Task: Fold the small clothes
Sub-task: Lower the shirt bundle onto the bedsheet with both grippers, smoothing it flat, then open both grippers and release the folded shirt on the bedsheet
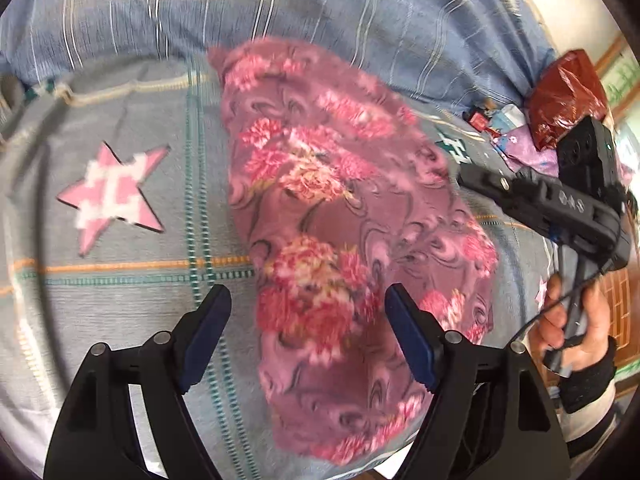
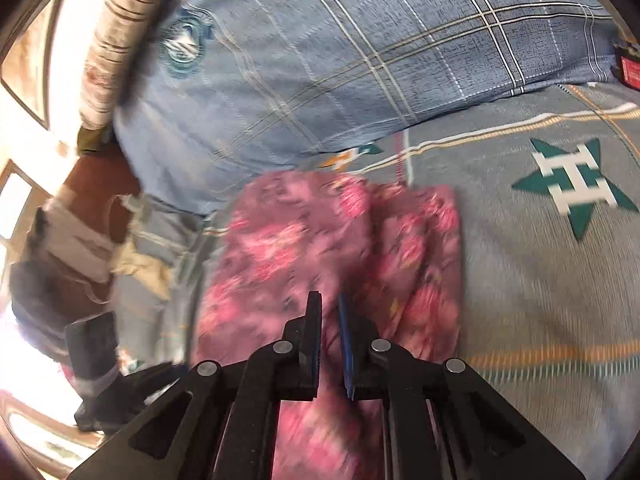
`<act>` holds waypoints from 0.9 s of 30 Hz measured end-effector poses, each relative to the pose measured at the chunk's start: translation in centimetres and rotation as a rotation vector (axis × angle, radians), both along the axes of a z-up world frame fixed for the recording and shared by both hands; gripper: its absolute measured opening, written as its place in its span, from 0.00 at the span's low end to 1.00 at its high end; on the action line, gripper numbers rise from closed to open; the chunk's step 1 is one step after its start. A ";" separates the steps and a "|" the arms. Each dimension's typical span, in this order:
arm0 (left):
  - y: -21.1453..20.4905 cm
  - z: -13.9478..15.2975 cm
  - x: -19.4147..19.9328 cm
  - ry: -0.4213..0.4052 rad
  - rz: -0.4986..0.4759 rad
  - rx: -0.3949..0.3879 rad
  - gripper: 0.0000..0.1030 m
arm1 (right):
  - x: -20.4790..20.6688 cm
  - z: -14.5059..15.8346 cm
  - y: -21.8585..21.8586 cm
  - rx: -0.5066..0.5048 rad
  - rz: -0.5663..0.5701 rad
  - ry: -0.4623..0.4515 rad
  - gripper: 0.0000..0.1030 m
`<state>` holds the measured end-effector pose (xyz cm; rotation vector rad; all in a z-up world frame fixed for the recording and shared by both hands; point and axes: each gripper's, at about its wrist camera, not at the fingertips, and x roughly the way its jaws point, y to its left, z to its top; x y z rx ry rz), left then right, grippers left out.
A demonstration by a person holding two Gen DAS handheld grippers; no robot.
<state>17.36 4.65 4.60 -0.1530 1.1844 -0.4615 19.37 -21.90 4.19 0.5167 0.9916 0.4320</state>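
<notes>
The left gripper (image 1: 308, 300) hangs wide open above the near end of one pink floral garment (image 1: 344, 240), holding nothing. The right gripper (image 2: 329, 308) has its fingers drawn nearly together over that garment; whether cloth is pinched is unclear. The garment lies on a grey bedsheet (image 1: 120, 300) with two stars, one pink (image 1: 114, 196), one green (image 2: 572, 184). One blue plaid pillow (image 2: 340, 60) sits at the far side.

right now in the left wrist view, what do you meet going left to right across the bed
pink star print on the bedsheet → pink floral garment → right hand-held gripper, its body off to the garment's right → red plastic bag at the far right
</notes>
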 end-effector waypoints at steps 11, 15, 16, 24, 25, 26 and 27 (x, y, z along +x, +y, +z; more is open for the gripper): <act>-0.2 -1.5 -2.0 -0.020 -0.009 0.067 0.78 | -6.7 -1.2 0.8 -0.141 -0.047 -0.075 0.20; 1.3 0.4 -2.4 -0.061 0.008 0.043 0.78 | -8.4 1.5 0.7 -0.194 -0.036 -0.131 0.42; 1.4 0.4 -2.5 -0.063 0.016 0.049 0.78 | -8.8 1.7 0.9 -0.207 -0.030 -0.145 0.42; -0.1 -2.3 -3.2 -0.040 0.014 0.119 0.79 | -9.5 -2.9 1.7 -0.275 -0.048 -0.034 0.50; 0.1 -2.2 -3.2 -0.023 0.018 0.109 0.79 | -9.4 -2.9 1.6 -0.257 -0.050 -0.026 0.58; 0.4 -2.3 -3.1 -0.001 0.021 0.098 0.80 | -9.4 -2.9 1.4 -0.218 -0.052 -0.020 0.64; 0.4 -2.4 -3.0 0.020 0.025 0.092 0.81 | -9.5 -3.0 1.2 -0.177 -0.055 -0.016 0.74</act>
